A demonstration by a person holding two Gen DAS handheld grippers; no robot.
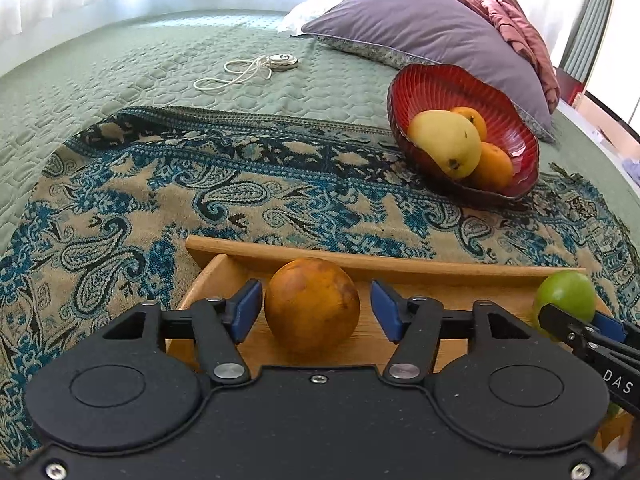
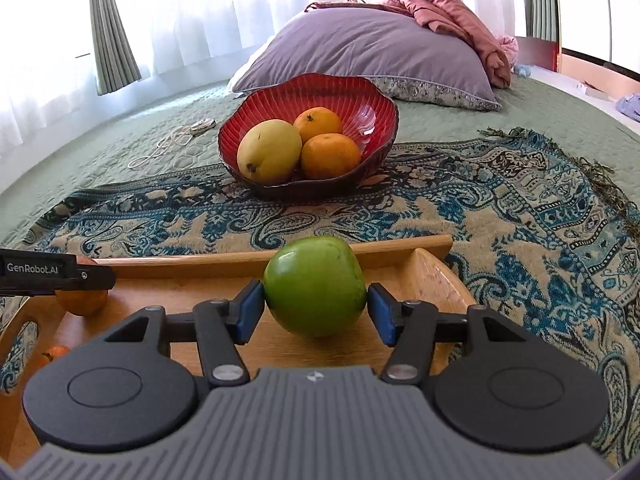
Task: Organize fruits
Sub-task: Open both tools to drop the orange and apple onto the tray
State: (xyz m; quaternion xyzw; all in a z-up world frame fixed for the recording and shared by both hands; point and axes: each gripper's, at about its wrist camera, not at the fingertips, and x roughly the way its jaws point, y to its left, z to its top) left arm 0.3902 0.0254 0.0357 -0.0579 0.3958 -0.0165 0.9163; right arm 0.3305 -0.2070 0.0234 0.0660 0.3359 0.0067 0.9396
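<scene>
A wooden tray (image 1: 384, 262) lies on a paisley cloth on the bed. In it, a brownish orange (image 1: 312, 304) sits between the open fingers of my left gripper (image 1: 316, 310), with small gaps on both sides. My right gripper (image 2: 316, 310) straddles a green apple (image 2: 314, 286) in the tray (image 2: 280, 258); its pads are at the apple's sides, touching or nearly so. The apple also shows in the left wrist view (image 1: 566, 294). A red bowl (image 1: 440, 84) beyond the tray holds a yellow mango (image 1: 446, 142) and two oranges (image 1: 494, 166). The bowl also shows in the right wrist view (image 2: 320, 90).
The paisley cloth (image 1: 240, 184) covers a green quilted bedspread (image 1: 120, 64). A purple pillow (image 1: 420, 24) and pink blanket (image 2: 452, 12) lie behind the bowl. A white cord with a small device (image 1: 280, 62) lies far left. Another small orange fruit (image 2: 56, 352) sits at the tray's left.
</scene>
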